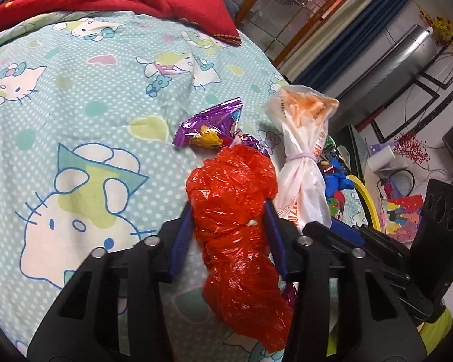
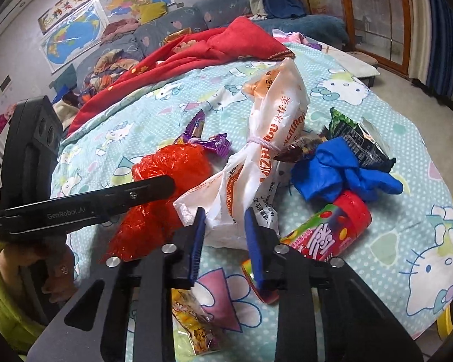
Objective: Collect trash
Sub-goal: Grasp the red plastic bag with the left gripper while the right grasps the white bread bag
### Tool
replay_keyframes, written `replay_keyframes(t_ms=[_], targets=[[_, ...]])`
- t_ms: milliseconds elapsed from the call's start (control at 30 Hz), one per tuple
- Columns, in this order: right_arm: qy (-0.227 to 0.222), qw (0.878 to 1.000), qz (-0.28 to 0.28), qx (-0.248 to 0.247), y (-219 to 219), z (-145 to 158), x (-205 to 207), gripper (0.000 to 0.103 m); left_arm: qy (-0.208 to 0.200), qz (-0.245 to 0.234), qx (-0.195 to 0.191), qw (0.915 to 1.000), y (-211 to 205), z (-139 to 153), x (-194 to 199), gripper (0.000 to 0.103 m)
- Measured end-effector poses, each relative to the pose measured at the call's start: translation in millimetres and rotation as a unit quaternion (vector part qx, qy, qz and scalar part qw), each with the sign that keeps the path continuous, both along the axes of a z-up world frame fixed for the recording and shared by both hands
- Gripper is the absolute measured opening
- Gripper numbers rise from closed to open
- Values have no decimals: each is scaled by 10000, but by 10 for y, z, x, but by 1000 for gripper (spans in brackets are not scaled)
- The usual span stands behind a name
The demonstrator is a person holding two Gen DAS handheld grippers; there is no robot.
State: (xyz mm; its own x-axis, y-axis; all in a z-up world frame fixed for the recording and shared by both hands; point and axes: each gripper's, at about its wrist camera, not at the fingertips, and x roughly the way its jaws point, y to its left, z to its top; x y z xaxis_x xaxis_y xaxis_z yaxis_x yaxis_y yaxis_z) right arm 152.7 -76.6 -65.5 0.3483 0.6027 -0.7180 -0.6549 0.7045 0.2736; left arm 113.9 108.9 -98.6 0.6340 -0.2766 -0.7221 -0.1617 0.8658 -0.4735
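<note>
The trash lies in a heap on the bed (image 1: 75, 114), which has a blue sheet with white cats on it. The left tool (image 1: 229, 214) has its two blue fingers on both sides of the red bag (image 1: 235, 211), squeezing it. The right tool (image 2: 225, 223) is open, with the bottom of the white bag (image 2: 256, 163) between its fingers. A purple wrapper (image 1: 211, 123) lies just behind the red bag. A blue bag (image 2: 338, 169), a dark green packet (image 2: 356, 141) and a red tube (image 2: 332, 229) lie beside the white bag. A red blanket (image 2: 196, 51) sits farther back.
</note>
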Motion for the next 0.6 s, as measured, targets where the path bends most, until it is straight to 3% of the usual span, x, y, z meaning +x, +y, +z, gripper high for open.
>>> replay_keyframes(t_ms=[200,600], targets=[[-265,9995,131,74,1,95,-70,9,-67,-57,100,9999,-12,75,-6,29],[-844,9957,290,231,-82,431,-206,8,-873,161,397,9953,79,641,-217,28]])
